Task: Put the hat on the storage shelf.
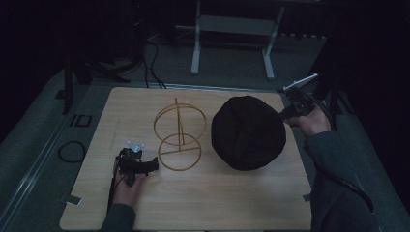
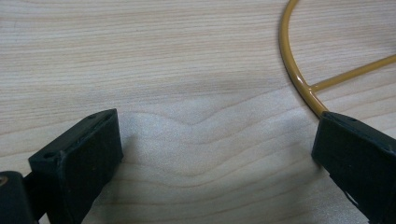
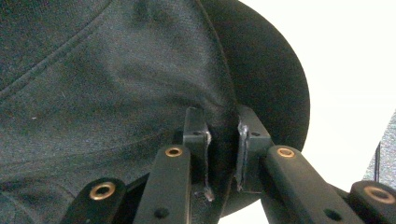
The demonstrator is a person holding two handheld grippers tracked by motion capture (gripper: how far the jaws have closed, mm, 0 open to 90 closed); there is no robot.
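The table (image 1: 203, 203) is pale wood with a wavy brown grain. At its centre stands a wire stand (image 1: 179, 135) in mustard yellow, its rings and rods all the same shade. Toward three o'clock from it lies a hat (image 1: 249, 133) of plain black cloth, charcoal-grey up close with stitched seam lines. The left gripper (image 2: 215, 154) has matte black jaws. The right gripper (image 3: 223, 154) is black too, with brass-coloured rivets on its arms.
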